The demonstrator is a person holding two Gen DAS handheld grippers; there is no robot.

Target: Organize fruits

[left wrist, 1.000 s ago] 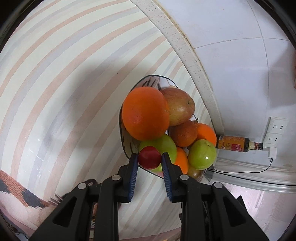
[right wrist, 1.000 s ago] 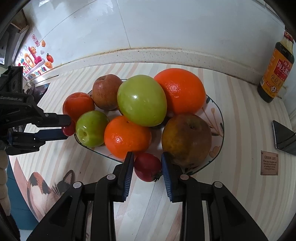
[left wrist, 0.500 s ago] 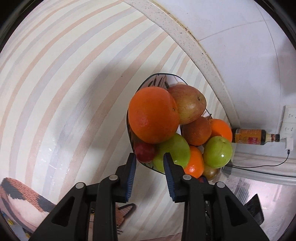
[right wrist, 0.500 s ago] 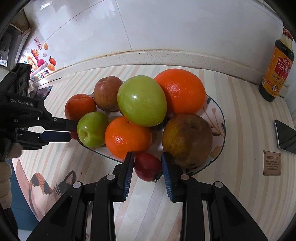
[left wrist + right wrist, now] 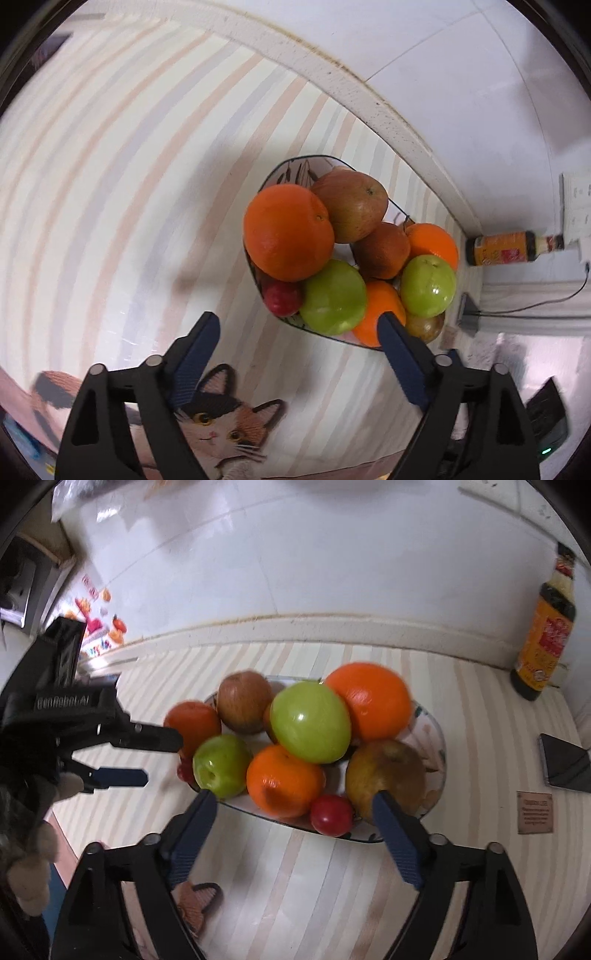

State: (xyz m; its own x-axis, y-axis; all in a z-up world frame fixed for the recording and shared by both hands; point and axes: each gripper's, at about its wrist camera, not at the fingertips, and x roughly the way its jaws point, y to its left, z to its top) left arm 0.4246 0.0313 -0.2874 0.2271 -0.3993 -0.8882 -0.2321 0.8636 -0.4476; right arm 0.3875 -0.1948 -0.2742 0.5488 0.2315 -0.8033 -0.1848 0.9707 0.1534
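Observation:
A patterned plate on the striped counter holds a pile of oranges, green apples and brownish apples. A small red fruit lies at the plate's near edge in the right wrist view. Another small red fruit lies at the plate's edge under a big orange in the left wrist view. My right gripper is open and empty, just short of the plate. My left gripper is open and empty, drawn back from the plate; it also shows in the right wrist view.
A sauce bottle stands against the tiled wall at the right. A dark phone and a small brown card lie on the counter right of the plate. A cat picture is on the mat below the left gripper.
Both grippers have opened and let go of their small red fruits, which now lie at the plate's edge. Both grippers have pulled back a little from the plate.

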